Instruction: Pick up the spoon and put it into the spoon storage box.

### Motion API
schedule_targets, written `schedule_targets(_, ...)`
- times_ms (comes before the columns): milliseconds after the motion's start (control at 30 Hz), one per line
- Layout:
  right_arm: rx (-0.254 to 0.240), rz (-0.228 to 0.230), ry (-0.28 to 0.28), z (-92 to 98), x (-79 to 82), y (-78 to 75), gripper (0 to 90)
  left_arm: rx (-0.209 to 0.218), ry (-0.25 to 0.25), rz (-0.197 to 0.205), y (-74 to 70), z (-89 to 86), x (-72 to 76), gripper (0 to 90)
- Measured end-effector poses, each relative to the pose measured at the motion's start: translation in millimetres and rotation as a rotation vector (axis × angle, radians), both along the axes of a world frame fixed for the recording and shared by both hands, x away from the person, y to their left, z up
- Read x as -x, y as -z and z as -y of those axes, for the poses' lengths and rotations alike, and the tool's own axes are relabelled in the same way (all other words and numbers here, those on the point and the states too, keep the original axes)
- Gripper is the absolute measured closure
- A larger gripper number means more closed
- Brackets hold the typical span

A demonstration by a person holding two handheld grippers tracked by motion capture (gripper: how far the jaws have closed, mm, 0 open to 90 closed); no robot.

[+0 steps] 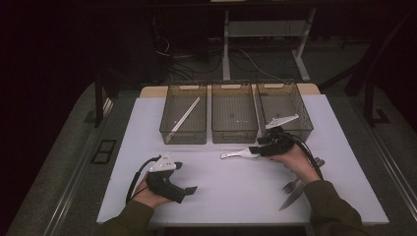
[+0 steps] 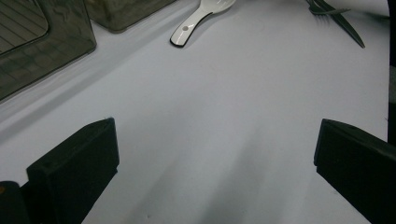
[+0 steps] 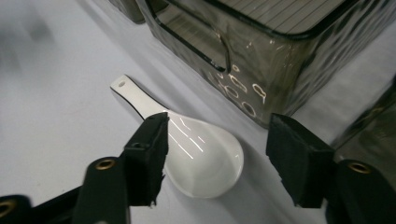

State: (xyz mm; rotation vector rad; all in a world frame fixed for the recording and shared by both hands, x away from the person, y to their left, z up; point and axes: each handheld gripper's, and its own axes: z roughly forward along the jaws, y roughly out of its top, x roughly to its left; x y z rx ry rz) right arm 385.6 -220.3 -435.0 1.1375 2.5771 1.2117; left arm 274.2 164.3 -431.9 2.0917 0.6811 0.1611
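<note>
While my right gripper (image 3: 215, 154) straddles the white spoon (image 3: 205, 158) at lower centre of its view, the bowl lies between half-open jaws, pads not yet pressing. Beyond stands a smoky bin (image 3: 280, 60). Lower left in the high view, my left gripper (image 1: 189, 189) gapes empty.

Three bins (image 1: 234, 119), one spoon (image 1: 239, 154), one fork (image 1: 291, 185), one knife (image 1: 291, 198), one stick (image 1: 185, 117).
</note>
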Motion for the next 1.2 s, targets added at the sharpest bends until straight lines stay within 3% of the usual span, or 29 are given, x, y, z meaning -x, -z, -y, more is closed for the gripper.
schedule_targets(133,0.012,-0.01,-0.018,-2.5,-1.3,4.6,44.6,0.001,0.007,0.001,0.0,0.5,0.0,0.0)
schedule_targets(767,0.117,0.028,-0.125,-10.2,6.7,10.2,59.8,-0.005,0.011,-0.01,1.3,1.2,-0.5,0.0)
schedule_targets(900,0.128,0.037,-0.163,-11.8,10.5,9.9,65.0,-0.01,0.011,-0.015,1.4,1.3,-0.7,0.0)
schedule_targets(1200,0.134,0.05,-0.183,-8.1,16.3,8.2,74.1,-0.01,0.016,-0.013,1.5,1.3,-0.9,0.0)
